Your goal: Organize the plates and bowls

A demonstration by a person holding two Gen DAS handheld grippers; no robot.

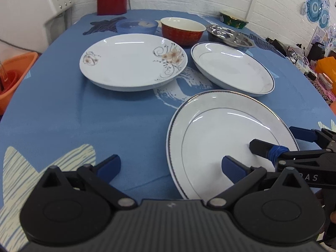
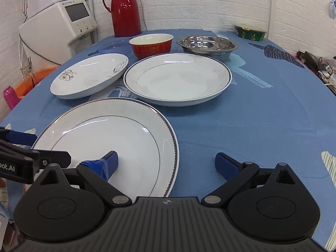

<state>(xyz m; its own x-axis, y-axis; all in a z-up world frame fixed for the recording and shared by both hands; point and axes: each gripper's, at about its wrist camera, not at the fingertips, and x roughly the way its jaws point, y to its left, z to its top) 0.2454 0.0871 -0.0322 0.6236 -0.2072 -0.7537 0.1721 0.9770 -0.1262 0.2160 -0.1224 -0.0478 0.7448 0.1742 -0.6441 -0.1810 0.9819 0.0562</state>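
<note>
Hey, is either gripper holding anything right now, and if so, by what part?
Nothing is held. The left gripper and right gripper are both open, each with one finger over the nearest plate, none closed on its rim.

Open left tongs (image 1: 171, 164), three white plates (image 1: 133, 61), blue tablecloth (image 1: 63, 109)

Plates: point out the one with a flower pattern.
It is the flowered plate, far left of the three, with brown blossoms and swirls on its rim. The dark-rimmed plate beside it and the nearest plate carry only thin rim lines.
</note>
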